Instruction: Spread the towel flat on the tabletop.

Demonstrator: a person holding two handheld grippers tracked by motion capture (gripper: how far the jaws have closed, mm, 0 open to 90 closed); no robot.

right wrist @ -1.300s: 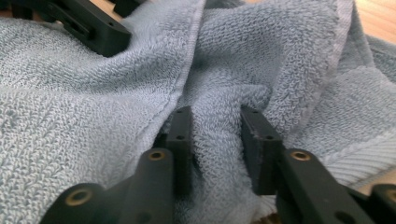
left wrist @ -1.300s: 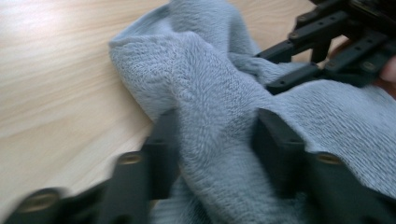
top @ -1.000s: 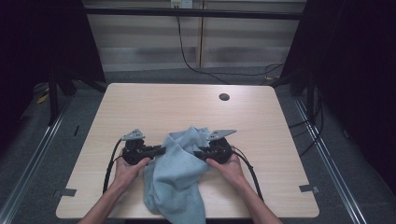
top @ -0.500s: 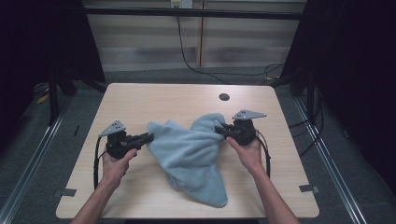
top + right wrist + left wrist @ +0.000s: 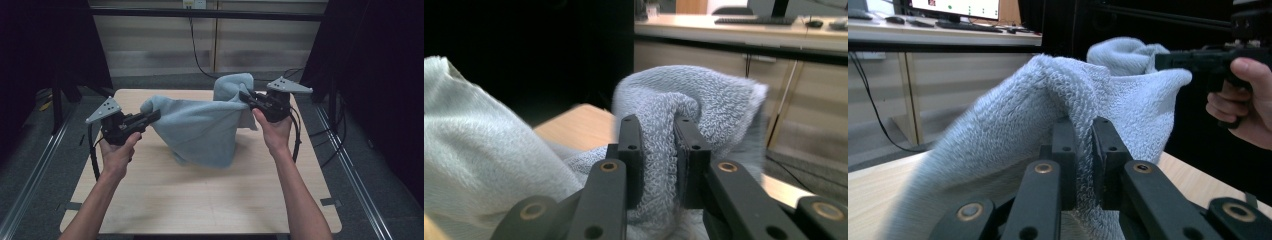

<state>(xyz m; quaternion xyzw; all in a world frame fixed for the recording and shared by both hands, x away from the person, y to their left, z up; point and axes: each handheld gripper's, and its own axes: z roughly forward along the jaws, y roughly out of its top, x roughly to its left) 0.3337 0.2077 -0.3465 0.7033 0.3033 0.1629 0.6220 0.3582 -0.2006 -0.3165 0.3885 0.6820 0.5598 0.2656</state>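
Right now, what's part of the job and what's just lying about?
In the job: towel, pinched at each end by the left gripper and the right gripper, lifted above the table.
Lying about: wall cable; monitor and keyboard on a desk behind.

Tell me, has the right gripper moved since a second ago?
Yes. The right gripper, clamped on the towel, has gone from mid-table up toward the table's far right corner.
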